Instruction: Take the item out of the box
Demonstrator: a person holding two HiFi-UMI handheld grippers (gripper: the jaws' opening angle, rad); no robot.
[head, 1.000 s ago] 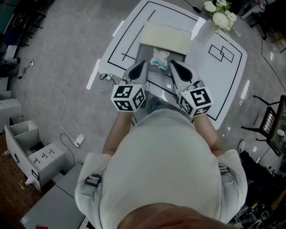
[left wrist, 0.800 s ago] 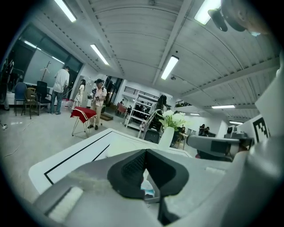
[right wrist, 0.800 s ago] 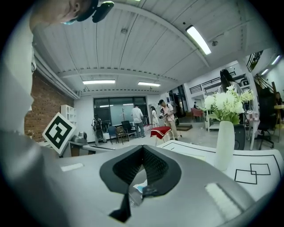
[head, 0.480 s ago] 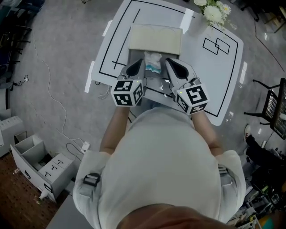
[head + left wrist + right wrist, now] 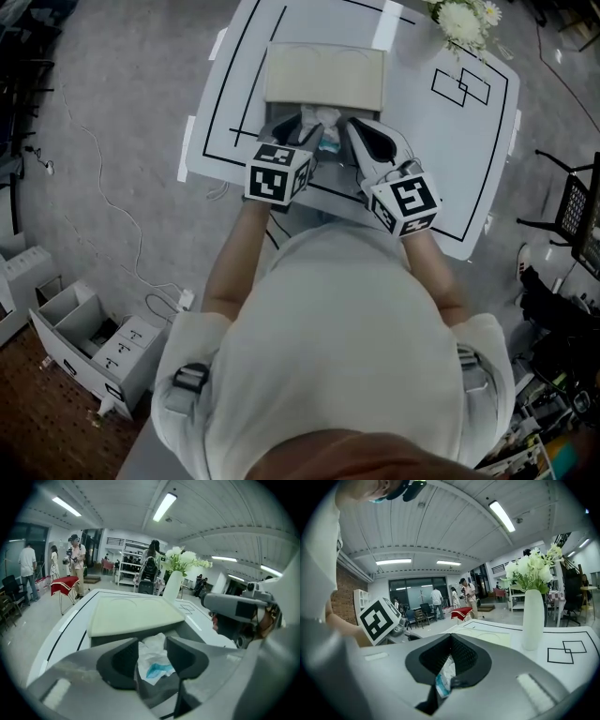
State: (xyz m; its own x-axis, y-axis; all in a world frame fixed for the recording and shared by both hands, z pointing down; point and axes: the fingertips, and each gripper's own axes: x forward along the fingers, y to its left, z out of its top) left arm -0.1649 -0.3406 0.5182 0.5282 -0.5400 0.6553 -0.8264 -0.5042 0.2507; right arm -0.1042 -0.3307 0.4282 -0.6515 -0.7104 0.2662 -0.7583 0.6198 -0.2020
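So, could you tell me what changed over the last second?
The left gripper has tipped down toward the box, and its jaws have just been opening, with the packet between them but not pinched. The right gripper remains beside it, shut on the packet; the box has not moved.

The right hand-held gripper (image 5: 450, 663) appears clamped on a crumpled white-and-blue packet (image 5: 443, 680).
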